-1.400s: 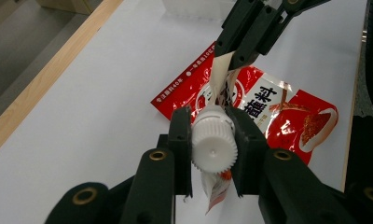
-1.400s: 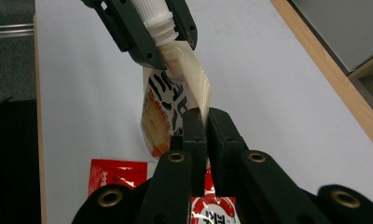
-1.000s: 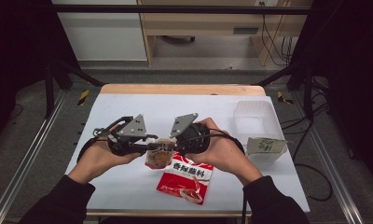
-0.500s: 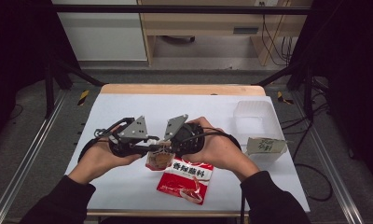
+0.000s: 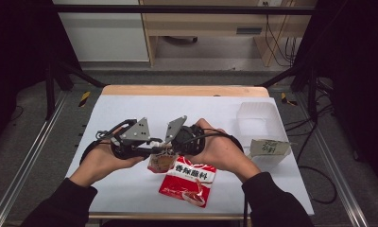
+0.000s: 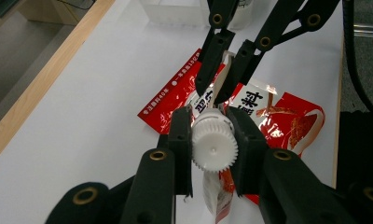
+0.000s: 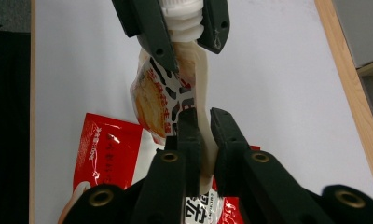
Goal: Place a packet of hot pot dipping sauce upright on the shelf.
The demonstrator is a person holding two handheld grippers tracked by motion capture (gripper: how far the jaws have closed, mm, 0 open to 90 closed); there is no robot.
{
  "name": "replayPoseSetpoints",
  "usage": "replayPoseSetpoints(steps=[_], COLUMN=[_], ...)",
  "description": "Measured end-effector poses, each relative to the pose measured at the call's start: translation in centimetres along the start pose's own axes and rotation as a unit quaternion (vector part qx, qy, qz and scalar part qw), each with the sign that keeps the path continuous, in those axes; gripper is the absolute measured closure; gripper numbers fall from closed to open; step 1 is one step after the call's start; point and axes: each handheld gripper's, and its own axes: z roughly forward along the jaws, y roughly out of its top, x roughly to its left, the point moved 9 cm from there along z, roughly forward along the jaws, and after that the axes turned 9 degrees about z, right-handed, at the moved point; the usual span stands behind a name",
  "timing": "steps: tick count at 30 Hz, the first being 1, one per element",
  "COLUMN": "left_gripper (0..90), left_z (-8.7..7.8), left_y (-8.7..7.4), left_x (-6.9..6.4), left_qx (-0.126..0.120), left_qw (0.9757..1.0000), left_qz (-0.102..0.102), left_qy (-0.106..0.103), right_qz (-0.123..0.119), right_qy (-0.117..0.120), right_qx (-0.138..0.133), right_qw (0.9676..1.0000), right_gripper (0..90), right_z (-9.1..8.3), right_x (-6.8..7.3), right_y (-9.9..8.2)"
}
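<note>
High view: 2 forearms in dark sleeves come in from the bottom edge and meet over the middle of the white table (image 5: 130,109); the left hand (image 5: 99,161) lies palm-in, wrist low, with the left gripper (image 5: 151,150) pointing level toward the right; the right hand (image 5: 220,151) mirrors it, wrapped over the body of the right gripper (image 5: 166,152), which points left; the 2 grippers meet tip to tip on a small pouch (image 5: 161,163) held just above the table; a grey plate stands tilted on top of each gripper; a red packet (image 5: 189,182) lies flat on the table just under and in front of the pouch; a clear tub (image 5: 257,118) sits well apart at the right, with a small carton (image 5: 268,148) near it.

Left gripper view: the left gripper (image 6: 214,147) is clamped narrow on the pouch's white ribbed cap (image 6: 215,145), 1 pad on each side; the right gripper (image 6: 217,95) comes in from above, its tips pinching the pouch (image 6: 217,196) edge beyond the cap, over the red packet (image 6: 287,121).

Right gripper view: the right gripper (image 7: 204,123), whose jaws have just been closing, is nipped on the pale side seam of the pouch (image 7: 159,102); the pouch hangs between the 2 grippers, cap (image 7: 182,21) end gripped by the left gripper (image 7: 182,32) at the top.
</note>
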Motion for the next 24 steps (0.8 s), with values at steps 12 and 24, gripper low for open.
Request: replayPoseSetpoints(steps=[12,24], left_gripper=[71.8,36.5], left_z=[0.1,0.1], left_y=[-0.5,-1.5], left_x=[0.0,0.3], left_qx=[-0.011,-0.043], left_qw=[0.9998,0.9978], left_qz=[-0.015,-0.046], left_qy=[0.000,0.020], right_qz=[0.000,-0.019], right_qy=[0.009,-0.003], right_qx=[0.010,0.022], right_qw=[0.9999,0.9996], right_gripper=[89.7,89.9], right_z=[-0.4,-1.1], right_x=[0.2,-0.9], right_y=[0.3,0.5])
